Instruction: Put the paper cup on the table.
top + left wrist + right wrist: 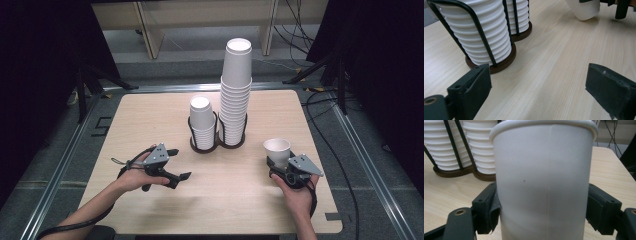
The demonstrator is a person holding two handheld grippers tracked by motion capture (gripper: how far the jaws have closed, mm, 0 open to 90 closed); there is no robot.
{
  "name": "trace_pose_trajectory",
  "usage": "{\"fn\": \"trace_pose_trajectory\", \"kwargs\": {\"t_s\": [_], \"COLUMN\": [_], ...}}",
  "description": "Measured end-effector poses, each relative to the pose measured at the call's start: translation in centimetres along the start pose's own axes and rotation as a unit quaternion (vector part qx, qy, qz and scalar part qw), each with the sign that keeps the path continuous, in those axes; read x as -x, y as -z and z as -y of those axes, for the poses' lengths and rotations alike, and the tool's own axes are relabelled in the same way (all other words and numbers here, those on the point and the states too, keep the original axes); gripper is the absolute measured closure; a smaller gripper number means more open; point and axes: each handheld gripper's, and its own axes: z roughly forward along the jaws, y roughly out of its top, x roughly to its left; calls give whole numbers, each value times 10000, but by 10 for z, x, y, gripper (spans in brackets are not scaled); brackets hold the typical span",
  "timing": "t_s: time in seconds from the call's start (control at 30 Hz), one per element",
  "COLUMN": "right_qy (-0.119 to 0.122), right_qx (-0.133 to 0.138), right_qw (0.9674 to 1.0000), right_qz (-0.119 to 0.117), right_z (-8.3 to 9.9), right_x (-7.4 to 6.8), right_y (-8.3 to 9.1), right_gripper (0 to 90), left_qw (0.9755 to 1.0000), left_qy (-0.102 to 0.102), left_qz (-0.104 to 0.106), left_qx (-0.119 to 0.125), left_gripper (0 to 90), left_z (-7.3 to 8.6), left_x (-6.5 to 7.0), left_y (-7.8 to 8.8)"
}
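From the high view I have my right gripper (pixel 282 165) at about four o'clock on the table (pixel 150 115), and its jaws are clamped on a single white paper cup (pixel 277 150), which stands upright with its open mouth up. In the right gripper view the cup (pixel 544 182) sits squarely between the two black pads, each pressed against its side wall low down, so the grip is firm on a wide thing rather than pinched tight. My left gripper (pixel 181 164) is at about eight o'clock, pointing toward three o'clock across the wood. Its jaws stand well apart, and in the left gripper view I see nothing but bare tabletop between them; they touch nothing. Near the centre of the table, toward twelve o'clock from both hands, stands the black wire cup holder (pixel 216 142) with two wells: the left well carries a short stack of cups (pixel 202 122) and the right well a tall stack (pixel 235 90). The held cup is at about four o'clock from that holder, near it but apart.
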Motion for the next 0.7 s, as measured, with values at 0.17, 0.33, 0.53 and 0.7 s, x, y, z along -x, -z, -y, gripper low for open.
{"fn": "trace_pose_trajectory", "kwargs": {"t_s": [0.17, 0.33, 0.53, 0.7], "right_qy": [21, 49, -106, 48], "right_qx": [-60, -45, -16, 109], "right_qw": [10000, 10000, 9999, 9999], "right_qz": [6, -14, -40, 32], "right_z": [-1, 0, 3, 3], "right_x": [-1, -1, -3, -2], "right_y": [0, 1, 3, 3], "right_gripper": [233, 223, 212, 201], "left_qw": [9999, 10000, 9999, 9999], "left_qy": [56, 14, 6, -75], "left_qz": [34, 66, 109, 125], "left_qx": [94, 2, 55, 43], "left_gripper": [60, 61, 61, 61], "left_z": [0, 1, -2, -6], "left_x": [4, 7, 9, 12], "left_y": [-7, -9, -14, -19]}}
